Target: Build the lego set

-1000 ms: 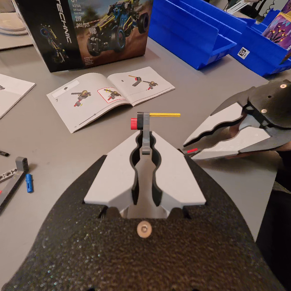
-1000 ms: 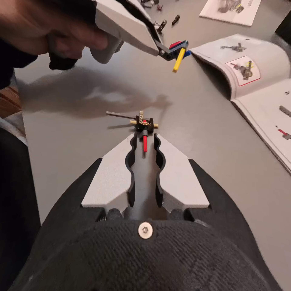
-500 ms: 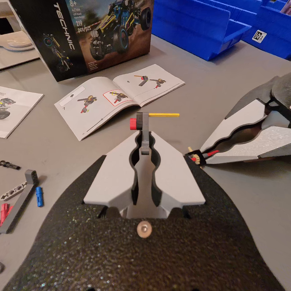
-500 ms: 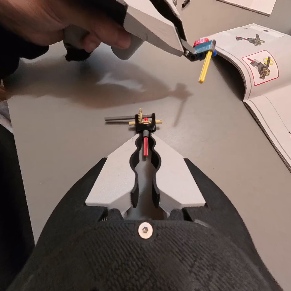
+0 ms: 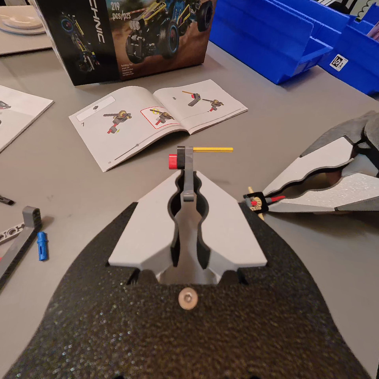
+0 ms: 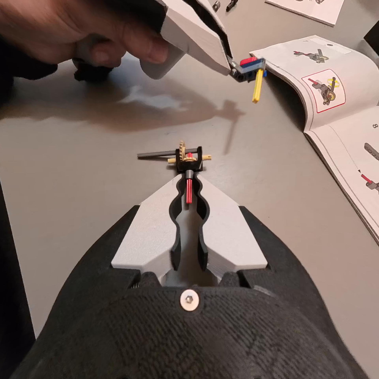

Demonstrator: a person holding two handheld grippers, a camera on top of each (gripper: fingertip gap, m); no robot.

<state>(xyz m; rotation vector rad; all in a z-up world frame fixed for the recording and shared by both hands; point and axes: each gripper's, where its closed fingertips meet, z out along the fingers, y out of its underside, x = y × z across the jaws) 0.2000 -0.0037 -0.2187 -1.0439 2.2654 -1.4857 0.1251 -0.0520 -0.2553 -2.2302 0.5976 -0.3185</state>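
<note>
Right wrist view: the right hand-held gripper has closed from apart onto the gear unit's red axle on the desk; the left hand-held gripper stays clamped on the lever, aloft; joining looks next.

Two close wrist views, shared booklet

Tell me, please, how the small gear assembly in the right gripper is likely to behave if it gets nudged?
The gear assembly is probably light and stiff. Held only by its red axle in the right gripper, it may swivel. Its long grey axle sticks out sideways and could snag or slide.
</note>
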